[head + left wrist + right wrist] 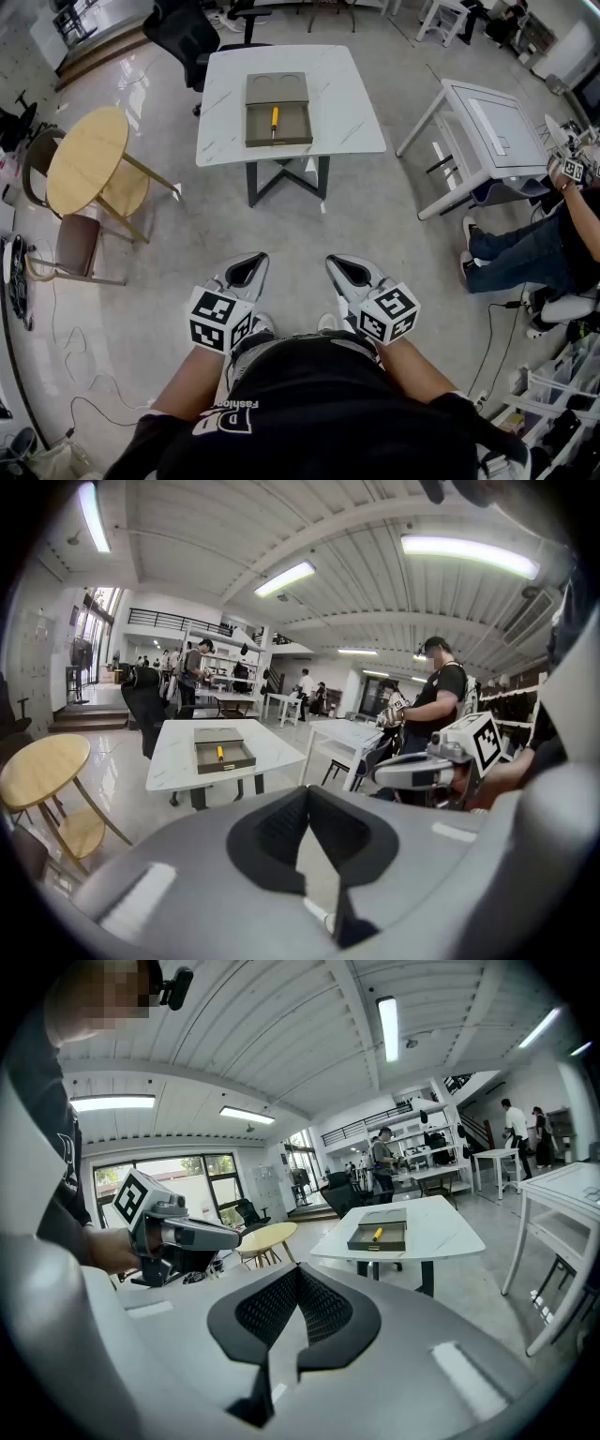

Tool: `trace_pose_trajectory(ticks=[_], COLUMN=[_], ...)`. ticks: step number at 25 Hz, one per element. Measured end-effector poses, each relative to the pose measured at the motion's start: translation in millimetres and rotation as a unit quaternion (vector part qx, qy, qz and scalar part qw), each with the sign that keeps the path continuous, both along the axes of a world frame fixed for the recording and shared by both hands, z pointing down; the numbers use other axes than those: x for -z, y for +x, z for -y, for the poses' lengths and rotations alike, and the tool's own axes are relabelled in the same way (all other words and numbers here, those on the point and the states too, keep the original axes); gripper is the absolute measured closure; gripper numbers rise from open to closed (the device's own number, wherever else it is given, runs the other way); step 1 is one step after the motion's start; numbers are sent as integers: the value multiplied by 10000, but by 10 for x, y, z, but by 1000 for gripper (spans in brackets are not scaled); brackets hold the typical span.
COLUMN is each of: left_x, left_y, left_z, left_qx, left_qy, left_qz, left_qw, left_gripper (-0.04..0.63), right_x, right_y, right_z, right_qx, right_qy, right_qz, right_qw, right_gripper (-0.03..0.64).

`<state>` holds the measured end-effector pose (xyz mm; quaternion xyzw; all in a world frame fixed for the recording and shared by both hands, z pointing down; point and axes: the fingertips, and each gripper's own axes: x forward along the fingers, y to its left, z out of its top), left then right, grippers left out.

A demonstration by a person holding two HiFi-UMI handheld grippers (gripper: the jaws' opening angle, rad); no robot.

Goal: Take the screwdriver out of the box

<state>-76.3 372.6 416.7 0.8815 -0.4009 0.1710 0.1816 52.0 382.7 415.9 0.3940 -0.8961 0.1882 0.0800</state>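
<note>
**Q:** Where is the screwdriver (274, 120)?
**A:** Inside the box (295, 122). It lies flat in the open lower compartment, and its yellow handle is visible. The box sits near the middle of the white table (352, 112), well apart from both grippers.

**Q:** What is the status of the left gripper (246, 271)?
**A:** The jaws are closed with the tips together and nothing between them. The unit is held low in front of the person and aimed toward the white table.

**Q:** And the right gripper (351, 272)?
**A:** Same condition: jaws together and empty. It is just beside the left gripper and faces the same way (each unit carries a cube (219, 320) with black-and-white square markers).

**Q:** Is any writing legible?
**A:** One word, "Fashion", in white on the black shirt (319, 412). It appears upside down in the head view. The larger letters next to it cannot be read with certainty. A small pale label (274, 141) on the front wall of the box is too small to read.

**Q:** What other furniture is nearby?
**A:** A round table (89, 155) of light wood stands to the left of the white table.
</note>
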Motion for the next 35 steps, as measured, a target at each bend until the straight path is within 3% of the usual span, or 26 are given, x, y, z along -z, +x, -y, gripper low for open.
trace_pose_trajectory(ticks=[7, 12, 16, 35], left_x=[24, -23, 0, -115], left_y=[3, -63, -134, -874], left_z=[37, 56, 67, 37], left_qx=[-24, -32, -113, -513], left_qy=[44, -20, -4, -39], left_qz=[-2, -11, -60, -160], left_qw=[10000, 10000, 9999, 9985], left_gripper=[537, 537, 537, 537], right_x=[5, 36, -6, -58], right_y=[-14, -116, -212, -947], right_z=[31, 23, 20, -178], right_qx=[30, 105, 30, -445], right_qy=[-8, -63, -80, -137], right_qz=[4, 323, 142, 54], right_qw=[10000, 9994, 9999, 9989], right_gripper=[620, 620, 620, 620])
